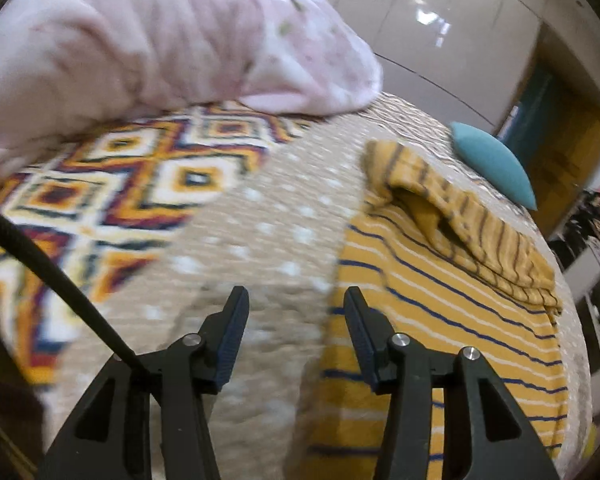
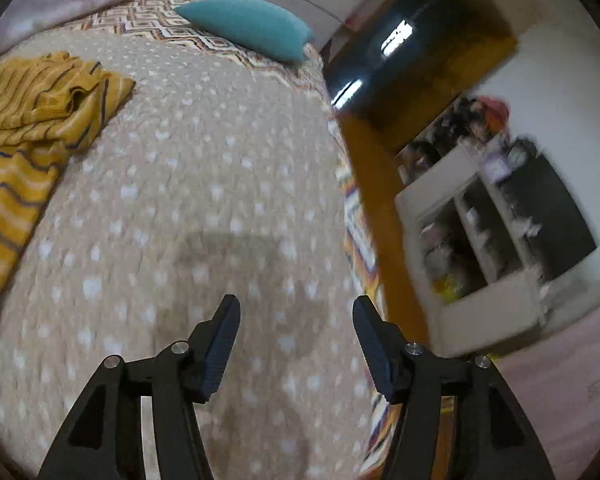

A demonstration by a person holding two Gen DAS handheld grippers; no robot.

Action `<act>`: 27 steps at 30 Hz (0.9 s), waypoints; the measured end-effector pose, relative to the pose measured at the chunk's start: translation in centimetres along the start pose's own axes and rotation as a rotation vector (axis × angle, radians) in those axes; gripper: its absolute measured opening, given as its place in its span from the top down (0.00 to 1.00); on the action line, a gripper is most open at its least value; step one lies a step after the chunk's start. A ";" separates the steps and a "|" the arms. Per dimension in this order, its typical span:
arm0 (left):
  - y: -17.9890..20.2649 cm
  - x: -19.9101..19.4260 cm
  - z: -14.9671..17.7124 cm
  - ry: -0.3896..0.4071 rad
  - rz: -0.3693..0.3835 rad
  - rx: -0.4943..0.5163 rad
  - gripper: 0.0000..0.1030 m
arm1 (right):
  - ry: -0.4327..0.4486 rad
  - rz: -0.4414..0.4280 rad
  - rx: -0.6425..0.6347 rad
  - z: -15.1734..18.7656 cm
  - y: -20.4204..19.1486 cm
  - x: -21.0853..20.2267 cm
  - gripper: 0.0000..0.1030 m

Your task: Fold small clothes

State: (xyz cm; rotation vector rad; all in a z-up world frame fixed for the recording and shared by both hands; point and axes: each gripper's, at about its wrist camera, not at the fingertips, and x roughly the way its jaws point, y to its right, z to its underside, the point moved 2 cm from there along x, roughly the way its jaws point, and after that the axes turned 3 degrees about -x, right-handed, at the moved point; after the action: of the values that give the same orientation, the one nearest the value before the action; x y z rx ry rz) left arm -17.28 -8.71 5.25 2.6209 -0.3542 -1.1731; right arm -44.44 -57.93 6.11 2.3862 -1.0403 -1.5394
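Bed, covered by a beige spotted bedspread (image 2: 204, 184), quilted, with white spots; a patterned sheet (image 1: 112, 184) of orange, white and dark diamonds shows beyond it on the left side in the left wrist view, and along the far and right edges in the right wrist view.

Striped yellow garment (image 1: 440, 320): spread flat on the bedspread, yellow with thin blue and white stripes. In the left wrist view it lies under and to the right of the left gripper; in the right wrist view it lies by the left edge of the bedspread.

Mustard striped garment (image 1: 460, 216): darker yellow with dark stripes, bunched and partly doubled over, resting on the far end of the flat striped one.

Teal cushion (image 2: 248, 26): at the far edge of the bed, apart from both garments.

Pink quilt (image 1: 148, 40): piled in a heap at the far left of the bed, over the patterned sheet.

Left gripper (image 1: 296, 300): jaws parted about halfway, nothing between them; it hangs over the bedspread at the near left edge of the flat garment.

Right gripper (image 2: 296, 308): jaws parted a little wider, holding nothing, over bare bedspread near the right edge of the bed.

White shelf unit (image 2: 488, 232): on the floor right of the bed, blurred.
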 end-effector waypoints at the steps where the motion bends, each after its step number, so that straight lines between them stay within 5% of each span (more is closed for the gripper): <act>1: -0.5 -0.5 -0.1 -0.010 -0.008 -0.010 0.43 | 0.008 -0.131 0.068 1.2 0.4 -0.4 0.39; 6: -0.6 -1.4 1.3 -0.124 0.104 -0.045 0.35 | 0.062 -0.649 0.251 4.2 -4.5 -1.2 0.39; 9: 1.0 -1.2 3.1 -0.175 0.125 0.037 0.25 | 0.047 -0.838 0.246 4.7 -9.9 -1.2 0.39; 14: 2.7 -1.2 4.7 -0.198 0.120 0.163 0.28 | 0.088 -0.867 0.231 5.4 -13.7 -1.8 0.32; 16: 2.9 -1.7 5.1 -0.222 0.164 0.173 0.53 | 0.093 -0.943 0.264 5.5 -13.8 -1.9 0.32; 17: 2.6 -1.9 5.4 -0.238 0.196 0.155 0.57 | 0.086 -1.014 0.291 5.8 -13.9 -1.8 0.32; 22: -0.9 -2.8 6.1 -0.249 0.346 -0.076 0.58 | 0.063 -1.220 0.359 7.1 -15.4 -1.9 0.32; 27: -1.0 -3.8 7.4 -0.250 0.370 -0.067 0.55 | 0.075 -1.312 0.381 8.6 -16.4 -2.7 0.32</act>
State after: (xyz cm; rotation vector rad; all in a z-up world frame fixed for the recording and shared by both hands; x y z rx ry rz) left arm -25.16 -7.50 2.82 2.2246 -0.7927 -1.3486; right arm -44.43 -41.68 -3.21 3.6215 0.5296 -1.4618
